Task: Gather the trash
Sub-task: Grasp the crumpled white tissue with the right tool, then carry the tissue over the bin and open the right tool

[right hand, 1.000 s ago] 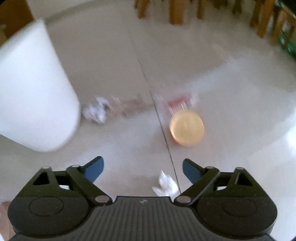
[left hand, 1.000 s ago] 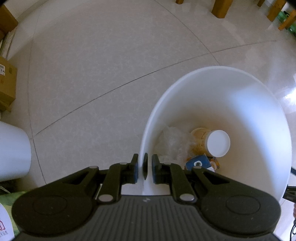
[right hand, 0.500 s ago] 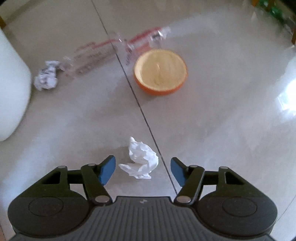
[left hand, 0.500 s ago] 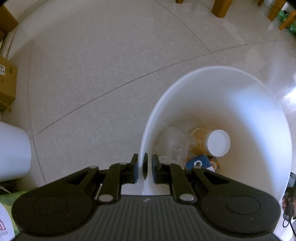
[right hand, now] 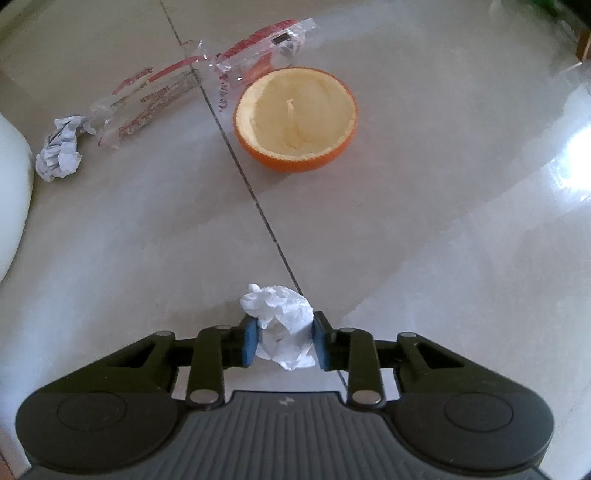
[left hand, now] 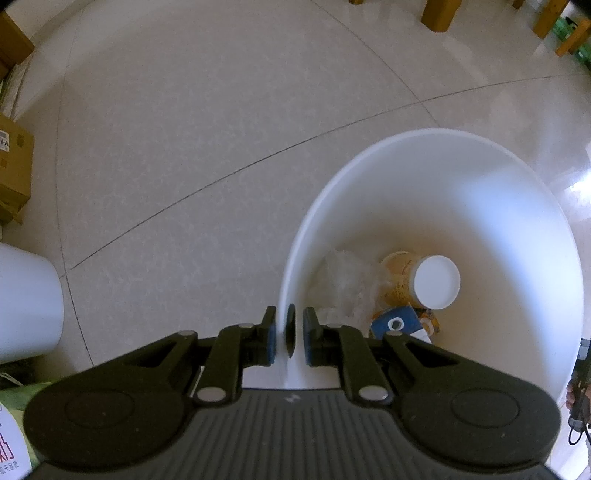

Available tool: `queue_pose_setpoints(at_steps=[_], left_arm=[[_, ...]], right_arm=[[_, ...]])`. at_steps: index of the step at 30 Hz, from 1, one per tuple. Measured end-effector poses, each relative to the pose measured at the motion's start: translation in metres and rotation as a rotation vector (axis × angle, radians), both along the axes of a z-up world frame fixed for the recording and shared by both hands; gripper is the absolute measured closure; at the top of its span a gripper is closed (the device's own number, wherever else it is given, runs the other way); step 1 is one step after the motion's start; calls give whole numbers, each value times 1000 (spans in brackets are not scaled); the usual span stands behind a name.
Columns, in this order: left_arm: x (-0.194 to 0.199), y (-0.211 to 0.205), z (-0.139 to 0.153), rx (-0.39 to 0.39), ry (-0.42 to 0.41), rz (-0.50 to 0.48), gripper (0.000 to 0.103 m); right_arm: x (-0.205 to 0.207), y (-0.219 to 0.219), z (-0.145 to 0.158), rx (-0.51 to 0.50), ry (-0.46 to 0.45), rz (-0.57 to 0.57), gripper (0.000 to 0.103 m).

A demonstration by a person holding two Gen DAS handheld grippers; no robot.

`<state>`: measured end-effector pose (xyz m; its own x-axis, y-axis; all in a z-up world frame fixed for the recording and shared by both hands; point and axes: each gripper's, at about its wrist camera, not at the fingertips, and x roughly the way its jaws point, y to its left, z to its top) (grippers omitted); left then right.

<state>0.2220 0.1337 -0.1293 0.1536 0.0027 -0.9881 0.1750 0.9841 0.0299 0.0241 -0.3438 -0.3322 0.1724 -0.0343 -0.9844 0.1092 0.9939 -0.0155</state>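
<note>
In the left wrist view my left gripper [left hand: 290,336] points down, shut on the near rim of a white trash bin [left hand: 480,177]. Inside the bin lie a paper cup [left hand: 424,280], a blue carton [left hand: 397,323] and clear plastic [left hand: 343,280]. In the right wrist view my right gripper [right hand: 283,338] is low over the floor, its jaws closing on a crumpled white tissue [right hand: 280,310], with both blue pads pressing on its sides. Farther off on the floor lie half an orange peel [right hand: 295,118], a clear wrapper with red print [right hand: 166,92] and a crumpled paper ball [right hand: 59,151].
The bin's white side [right hand: 11,206] shows at the left edge of the right wrist view. Cardboard boxes [left hand: 13,173] and another white container [left hand: 26,306] stand to the left of the bin. Wooden furniture legs [left hand: 437,14] stand at the far end of the tiled floor.
My right gripper came down over the white tissue and its jaws closed from wide open onto it. The left gripper and the bin have not moved.
</note>
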Motion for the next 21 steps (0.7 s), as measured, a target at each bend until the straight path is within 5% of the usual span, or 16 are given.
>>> queue_pose_setpoints(at_steps=[10, 21], left_arm=[[1, 0, -2, -1, 6, -3, 92], [-2, 2, -3, -6, 0, -5, 92]], right_arm=[[8, 24, 61, 4, 3, 152, 70], [41, 92, 232, 114, -181, 405, 70]])
